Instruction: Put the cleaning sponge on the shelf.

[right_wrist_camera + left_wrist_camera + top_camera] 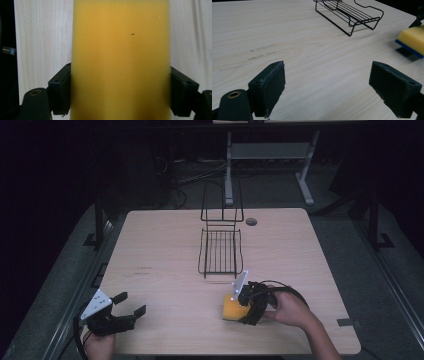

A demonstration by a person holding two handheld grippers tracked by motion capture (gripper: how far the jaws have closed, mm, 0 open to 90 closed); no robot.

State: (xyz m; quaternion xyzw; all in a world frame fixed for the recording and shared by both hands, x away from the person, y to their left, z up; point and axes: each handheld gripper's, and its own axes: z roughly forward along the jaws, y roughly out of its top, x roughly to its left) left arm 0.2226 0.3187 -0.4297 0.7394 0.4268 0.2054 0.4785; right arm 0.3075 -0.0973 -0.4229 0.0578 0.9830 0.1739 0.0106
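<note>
The sponge (121, 60) lay on the table (42, 37) between the right gripper (120, 93)'s jaws, touching both, while the wire rack (349, 15) stood well ahead of the left gripper (328, 90)'s parted jaws.

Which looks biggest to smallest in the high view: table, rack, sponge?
1. table
2. rack
3. sponge, partly hidden by the right gripper, but clearly smallest.
</note>
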